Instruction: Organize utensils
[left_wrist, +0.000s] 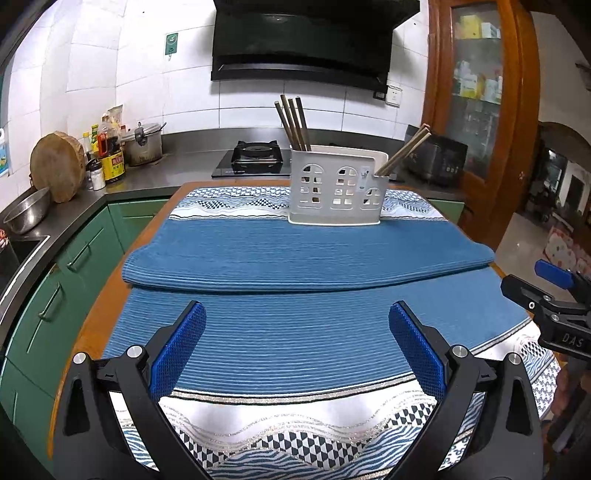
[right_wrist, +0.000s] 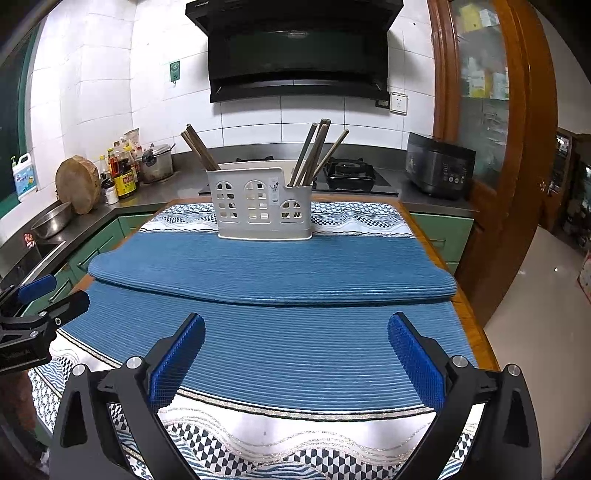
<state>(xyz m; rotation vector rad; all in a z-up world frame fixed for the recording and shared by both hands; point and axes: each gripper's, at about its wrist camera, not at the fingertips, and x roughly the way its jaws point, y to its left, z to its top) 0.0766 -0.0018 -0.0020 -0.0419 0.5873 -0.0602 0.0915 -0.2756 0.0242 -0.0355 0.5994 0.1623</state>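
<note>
Both tongs, left gripper (left_wrist: 297, 347) and right gripper (right_wrist: 295, 358), hover spread wide over the blue cloth (left_wrist: 295, 258), holding nothing. At twelve o'clock on the table's far end stands the white holder (right_wrist: 260, 203), with chopsticks (right_wrist: 316, 153) leaning in its end compartments. No loose utensils show, so the sorting looks finished.

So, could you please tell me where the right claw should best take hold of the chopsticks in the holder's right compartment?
Probably near their free upper ends, coming from above: the chopsticks lean right, fanned apart, with their lower parts hidden inside the white holder.
</note>
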